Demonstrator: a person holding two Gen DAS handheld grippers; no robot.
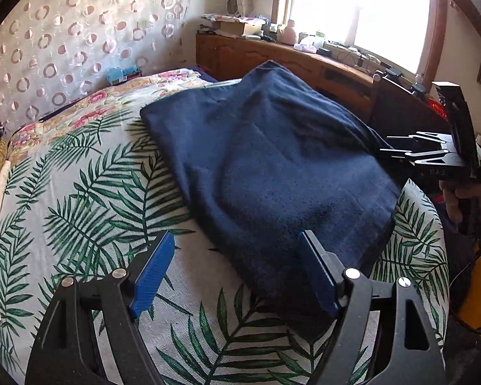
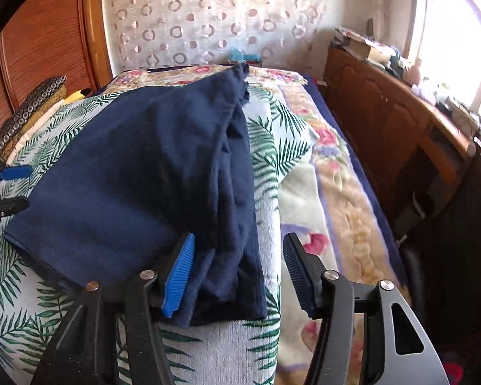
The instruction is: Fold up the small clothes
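Lying half-folded on the leaf-print bed, the navy garment sits between released left tongs and right tongs; a careless pull could undo its loose layered edge.

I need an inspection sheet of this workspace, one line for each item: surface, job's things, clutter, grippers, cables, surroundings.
Surface: bed with a palm-leaf cover; a floral blanket lies beside it.
Job's things: one navy garment, partly folded, flat on the cover; its layered edge is bunched on the right wrist view.
Clutter: patterned cushion at the bed's edge; nothing else seen on the cover.
Grippers: left hand-held gripper open, at the garment's near edge, nothing held; right hand-held gripper open, straddling the layered edge, pads not pressing.
Cables: wires on the window ledge.
Surroundings: wooden headboard, crowded ledge, bright window, circle-pattern curtain.
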